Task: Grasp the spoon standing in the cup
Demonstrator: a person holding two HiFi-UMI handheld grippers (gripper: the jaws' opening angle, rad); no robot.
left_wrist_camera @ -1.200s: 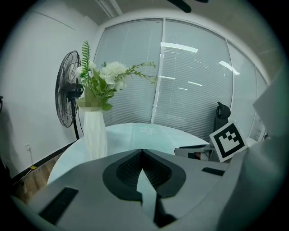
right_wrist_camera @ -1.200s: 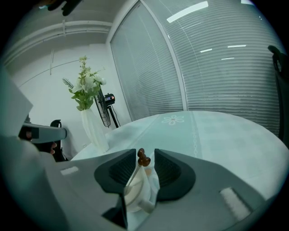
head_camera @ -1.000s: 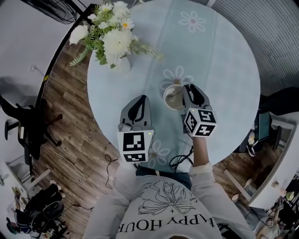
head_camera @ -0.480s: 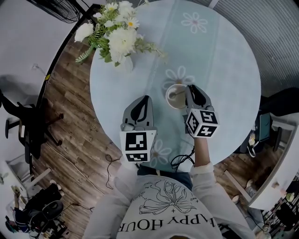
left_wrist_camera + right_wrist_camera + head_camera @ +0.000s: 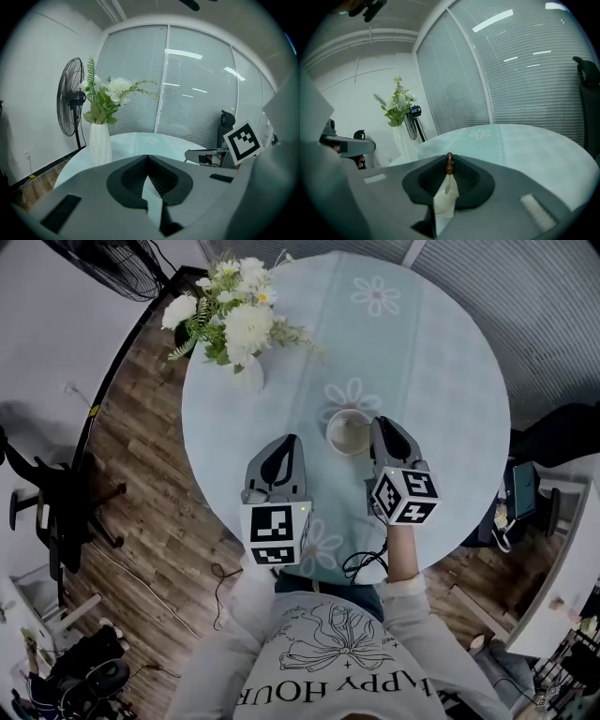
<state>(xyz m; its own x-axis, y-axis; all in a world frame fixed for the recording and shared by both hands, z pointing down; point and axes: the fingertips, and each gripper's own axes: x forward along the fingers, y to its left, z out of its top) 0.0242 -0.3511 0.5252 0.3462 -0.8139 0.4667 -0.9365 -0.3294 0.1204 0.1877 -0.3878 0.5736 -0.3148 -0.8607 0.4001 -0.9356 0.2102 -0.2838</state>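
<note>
A cream cup point(image 5: 348, 432) stands on the round pale-blue table point(image 5: 431, 362), just left of my right gripper point(image 5: 381, 425). In the right gripper view the spoon's brown handle tip point(image 5: 449, 163) sticks up between the tips of my right gripper point(image 5: 449, 160). Its jaws are closing and pinch the handle. The thin stem and the cup point(image 5: 443, 202) show in the gap below. My left gripper point(image 5: 286, 442) hovers left of the cup, apart from it. Seen in its own view, the left gripper point(image 5: 148, 158) is shut on nothing.
A white vase with white flowers point(image 5: 241, 329) stands at the table's far left, also visible as the vase point(image 5: 100, 143). A standing fan point(image 5: 70, 104) is by the wall. An office chair point(image 5: 47, 498) sits on the wood floor to the left. Cables hang at the table's near edge.
The right gripper's jaws have narrowed onto the spoon handle. The spoon, which leaned in the cup toward the gripper, no longer shows in the head view. The left gripper stayed put.
</note>
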